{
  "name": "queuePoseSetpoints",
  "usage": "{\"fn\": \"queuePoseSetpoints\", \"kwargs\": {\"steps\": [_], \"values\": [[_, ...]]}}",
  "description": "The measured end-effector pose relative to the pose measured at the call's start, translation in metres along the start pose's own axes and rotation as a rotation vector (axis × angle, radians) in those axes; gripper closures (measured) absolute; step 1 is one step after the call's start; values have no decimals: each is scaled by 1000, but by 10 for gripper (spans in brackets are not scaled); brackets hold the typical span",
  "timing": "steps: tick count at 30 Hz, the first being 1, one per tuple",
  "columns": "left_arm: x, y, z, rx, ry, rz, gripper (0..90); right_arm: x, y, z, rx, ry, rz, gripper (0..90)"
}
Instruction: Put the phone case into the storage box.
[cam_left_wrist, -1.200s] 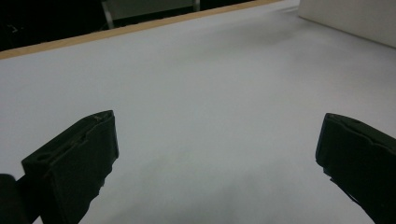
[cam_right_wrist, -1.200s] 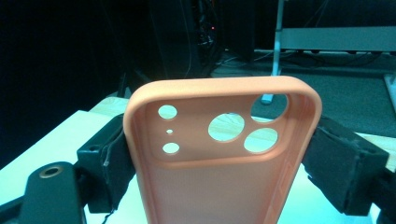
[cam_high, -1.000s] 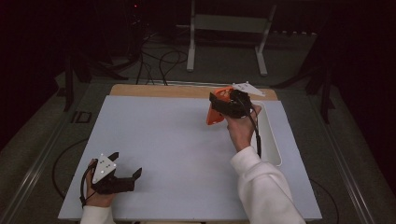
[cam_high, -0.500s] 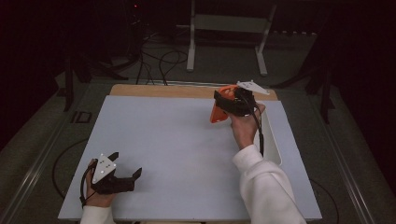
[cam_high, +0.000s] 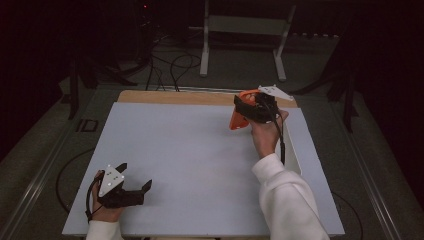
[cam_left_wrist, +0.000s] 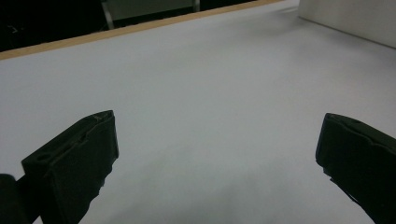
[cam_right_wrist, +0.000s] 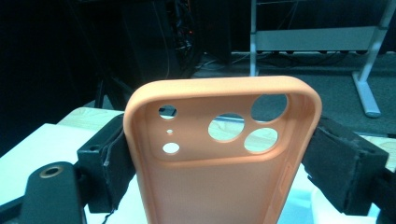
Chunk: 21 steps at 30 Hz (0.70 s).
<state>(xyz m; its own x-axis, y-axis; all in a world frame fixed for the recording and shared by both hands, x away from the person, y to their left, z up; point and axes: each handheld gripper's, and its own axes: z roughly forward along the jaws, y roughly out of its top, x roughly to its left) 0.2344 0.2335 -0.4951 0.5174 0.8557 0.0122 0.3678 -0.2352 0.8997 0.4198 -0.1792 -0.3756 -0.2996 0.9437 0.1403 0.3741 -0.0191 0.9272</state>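
An orange phone case (cam_right_wrist: 219, 163) with round camera cut-outs stands upright between the jaws of my right gripper (cam_right_wrist: 217, 158), which is shut on its two long sides. From above, the orange phone case (cam_high: 237, 118) is held above the far right part of the white mat (cam_high: 190, 160) by my right gripper (cam_high: 250, 109). My left gripper (cam_high: 134, 181) rests at the mat's near left corner, open. Its black jaws stand wide apart in the left gripper view, my left gripper (cam_left_wrist: 217, 154) having only bare mat between them.
A white tray (cam_high: 295, 150) lies along the mat's right edge, under the right forearm. A wooden board edge (cam_high: 175, 97) runs along the mat's far side. Cables (cam_high: 170, 67) and a metal stand (cam_high: 245, 40) are on the floor beyond the table.
My right gripper has carried the phone case a little farther back and to the right, lifting it. The left gripper has stayed put.
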Motion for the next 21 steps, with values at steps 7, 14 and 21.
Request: {"fn": "queuePoseSetpoints", "kwargs": {"steps": [7,14,21], "values": [[0,0,0,-1,1,-1,0,-6,2,-1,-1,-18,-6,165],[0,0,0,-1,2,-1,0,-11,7,-3,-9,-31,-7,165],[0,0,0,0,2,-1,0,-17,11,-4,-19,-48,-3,165]]}}
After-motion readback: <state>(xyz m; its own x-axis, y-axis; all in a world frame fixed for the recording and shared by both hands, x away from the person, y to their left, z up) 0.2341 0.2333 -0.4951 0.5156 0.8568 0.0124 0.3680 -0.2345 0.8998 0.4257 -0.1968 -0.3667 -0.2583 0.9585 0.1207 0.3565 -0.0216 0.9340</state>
